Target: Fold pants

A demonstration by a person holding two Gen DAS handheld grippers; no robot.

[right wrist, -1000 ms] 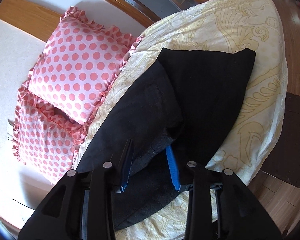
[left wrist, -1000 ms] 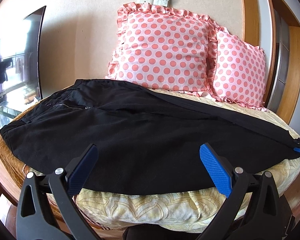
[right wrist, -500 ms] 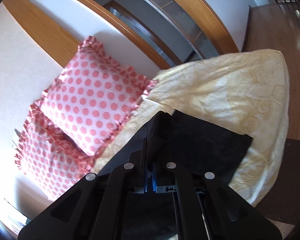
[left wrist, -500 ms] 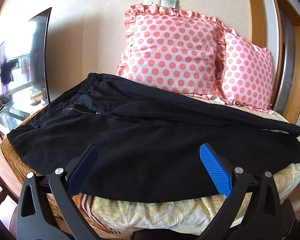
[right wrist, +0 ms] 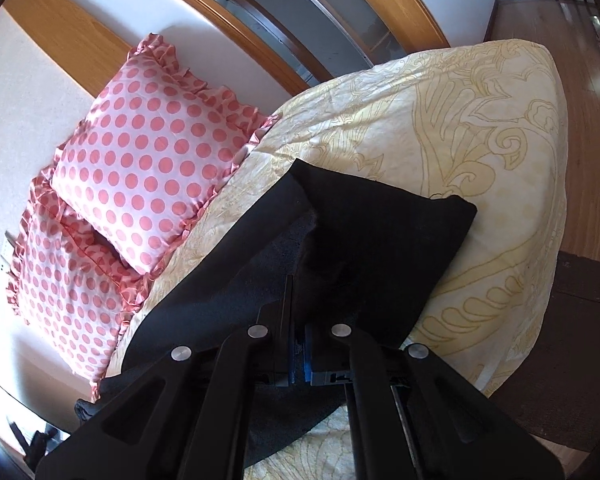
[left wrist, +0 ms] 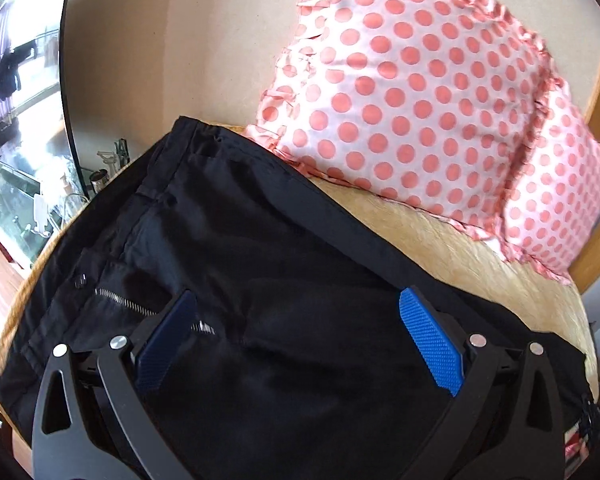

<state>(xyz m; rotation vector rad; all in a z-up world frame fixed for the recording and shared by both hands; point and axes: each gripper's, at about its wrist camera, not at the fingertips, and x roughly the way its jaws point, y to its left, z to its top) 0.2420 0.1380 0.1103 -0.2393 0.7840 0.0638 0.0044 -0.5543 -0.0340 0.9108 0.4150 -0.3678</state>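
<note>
Black pants [left wrist: 260, 264] laid out flat across the bed [right wrist: 480, 128], waistband end w/ button and silver zipper [left wrist: 136, 308] near the bed's edge by the TV side, legs running off toward the other edge. Fabric's plain black, a few soft creases, pretty smooth overall.

Right gripper [right wrist: 298, 312] is clamped tight on the leg end of the pants [right wrist: 380, 232], jaws fully together w/ a pinch of cloth between the blue pads. A sec ago those jaws were still partway apart around the cuff, so it's closed since then, and the cuff now sits bunched up in a little peak.

Left gripper [left wrist: 300, 344] is wide open, nothing between the pads, hanging over the crotch/zipper area. It's swung in a lot vs before (earlier it was back off the bed's near edge looking at the whole garment, now it's right above the fabric).

Left view gives you the waistband, zipper, TV [left wrist: 20, 92] and both polka-dot pillows [left wrist: 412, 92] at the head of the bed. Right view is the only one showing the cuff end, the bedspread's yellow pattern, and the wood floor [right wrist: 592, 152] past the bed's far edge.
</note>
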